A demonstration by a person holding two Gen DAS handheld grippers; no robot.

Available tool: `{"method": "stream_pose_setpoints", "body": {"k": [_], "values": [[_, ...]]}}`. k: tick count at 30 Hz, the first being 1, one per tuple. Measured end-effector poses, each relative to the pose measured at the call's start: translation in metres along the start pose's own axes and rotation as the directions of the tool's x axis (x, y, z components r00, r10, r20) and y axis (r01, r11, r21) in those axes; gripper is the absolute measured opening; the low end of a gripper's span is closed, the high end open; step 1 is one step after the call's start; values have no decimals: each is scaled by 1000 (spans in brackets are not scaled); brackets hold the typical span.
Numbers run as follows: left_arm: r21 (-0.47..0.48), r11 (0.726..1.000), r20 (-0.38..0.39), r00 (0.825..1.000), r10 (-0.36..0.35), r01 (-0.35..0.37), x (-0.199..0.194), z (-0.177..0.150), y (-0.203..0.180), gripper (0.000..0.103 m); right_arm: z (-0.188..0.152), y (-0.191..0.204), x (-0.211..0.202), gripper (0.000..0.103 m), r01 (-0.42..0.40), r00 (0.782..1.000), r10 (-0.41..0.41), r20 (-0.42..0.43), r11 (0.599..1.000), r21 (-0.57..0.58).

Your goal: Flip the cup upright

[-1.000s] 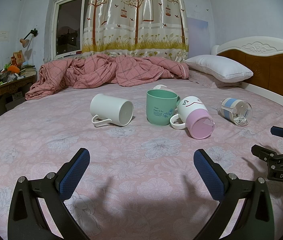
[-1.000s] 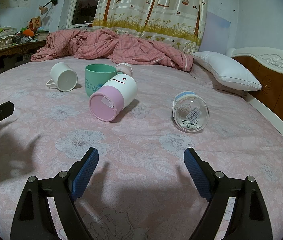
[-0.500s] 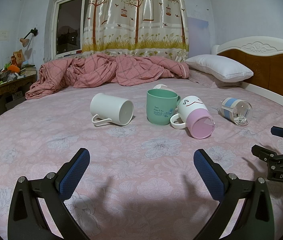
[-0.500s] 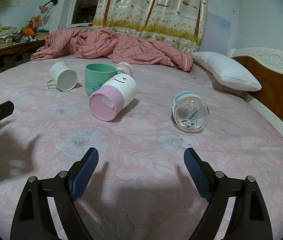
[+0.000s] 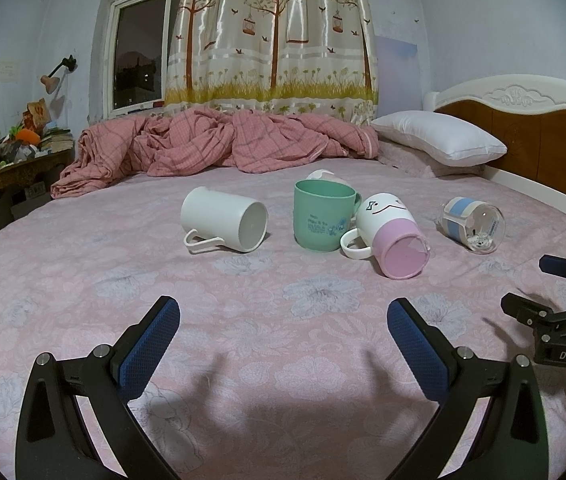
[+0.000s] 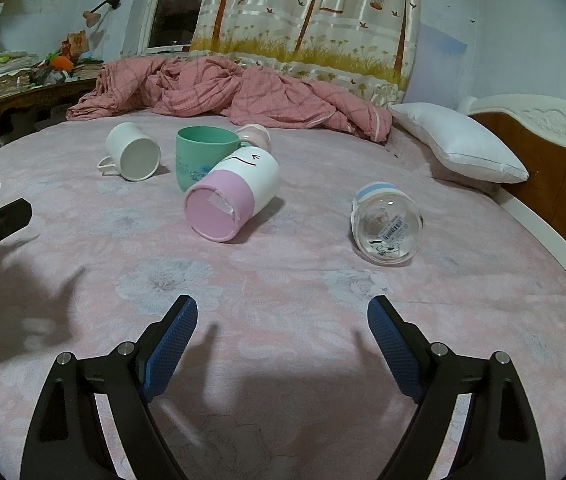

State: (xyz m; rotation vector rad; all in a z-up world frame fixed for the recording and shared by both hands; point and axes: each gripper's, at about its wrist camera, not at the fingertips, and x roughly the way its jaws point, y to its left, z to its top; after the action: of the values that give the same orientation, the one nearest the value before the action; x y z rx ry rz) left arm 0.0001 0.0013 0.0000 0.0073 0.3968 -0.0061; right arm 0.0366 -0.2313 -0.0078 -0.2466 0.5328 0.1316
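Note:
Several cups lie on the pink bed. A white mug (image 5: 225,224) (image 6: 133,157) lies on its side at the left. A green cup (image 5: 323,215) (image 6: 201,158) stands upright. A pink-and-white mug (image 5: 389,236) (image 6: 231,200) lies on its side beside it. A clear glass cup with a blue band (image 5: 473,224) (image 6: 387,222) lies on its side at the right. A small pale cup (image 5: 323,176) (image 6: 255,136) peeks out behind the green one. My left gripper (image 5: 283,320) and my right gripper (image 6: 283,320) are both open and empty, short of the cups.
A crumpled pink blanket (image 5: 219,144) lies at the back of the bed. A white pillow (image 5: 439,142) and a wooden headboard (image 5: 531,136) are at the right. A cluttered desk (image 5: 7,160) stands at the left. The bed's edge (image 6: 555,240) curves along the right.

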Motion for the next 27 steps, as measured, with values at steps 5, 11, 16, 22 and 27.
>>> {"method": "stream_pose_setpoints", "body": {"k": [5, 11, 16, 22, 27], "values": [[-26, 1000, 4, 1000, 2, -2, 2, -1, 2, 103, 1, 2, -1, 89, -2, 1000, 2, -1, 1000, 2], [-52, 999, -9, 1000, -1, 1, 5, -1, 7, 103, 2, 5, -8, 89, -9, 1000, 9, 9, 1000, -4], [-55, 998, -9, 1000, -3, 2, 6, 0, 8, 103, 2, 6, -6, 89, -8, 1000, 8, 7, 1000, 1], [-54, 999, -11, 1000, -3, 2, 6, -1, 8, 103, 3, 4, -7, 89, -15, 1000, 15, 6, 1000, -3], [-54, 999, -10, 1000, -2, 2, 6, -1, 8, 103, 2, 1, -7, 89, -15, 1000, 15, 2, 1000, 18]]}}
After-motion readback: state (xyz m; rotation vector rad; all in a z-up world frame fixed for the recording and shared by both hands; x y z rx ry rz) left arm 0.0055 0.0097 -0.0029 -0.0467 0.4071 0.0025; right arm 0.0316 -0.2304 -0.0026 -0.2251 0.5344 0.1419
